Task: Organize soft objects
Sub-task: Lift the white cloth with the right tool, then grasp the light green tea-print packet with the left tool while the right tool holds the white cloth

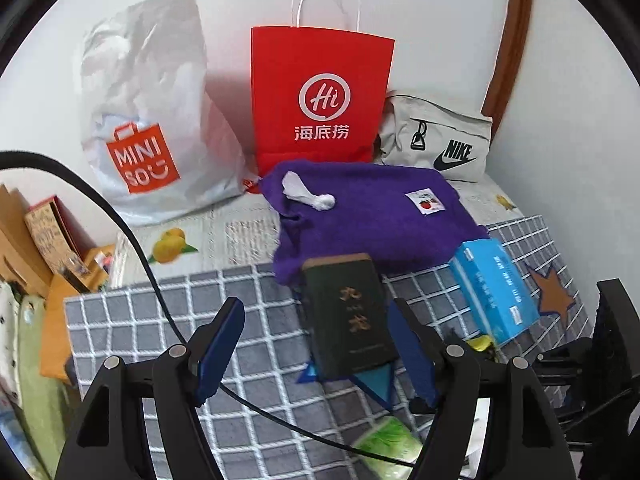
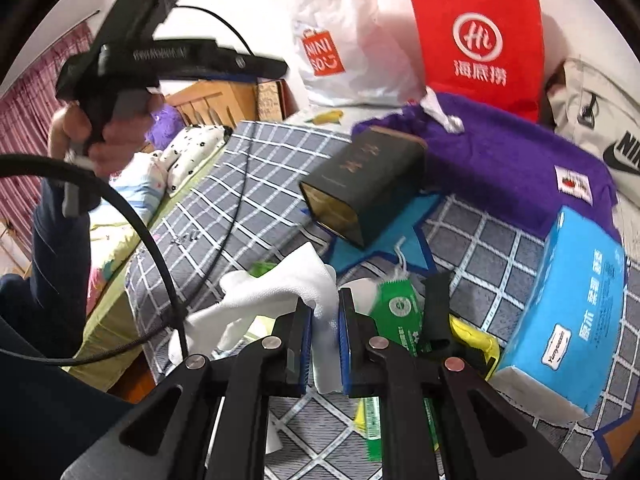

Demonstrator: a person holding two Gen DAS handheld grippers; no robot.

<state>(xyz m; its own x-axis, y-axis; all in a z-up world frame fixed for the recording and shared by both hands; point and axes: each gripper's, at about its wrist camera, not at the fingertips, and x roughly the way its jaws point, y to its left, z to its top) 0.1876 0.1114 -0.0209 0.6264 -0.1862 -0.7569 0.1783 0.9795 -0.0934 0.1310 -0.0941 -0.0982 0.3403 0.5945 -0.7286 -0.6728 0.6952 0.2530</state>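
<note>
Right tongs pinch the white tissue; left tongs gape, empty.

Setting: a home bedroom. We take the grey checked blanket as our landmark; it covers a bed. Behind it, against the white wall, we list a Miniso plastic bag, a red paper shopping bag and a grey Nike pouch. On its far edge lies a purple sweater. Left of it we note pillows (one with a small dark print), a wooden headboard and, further off, a pink curtain.
</note>
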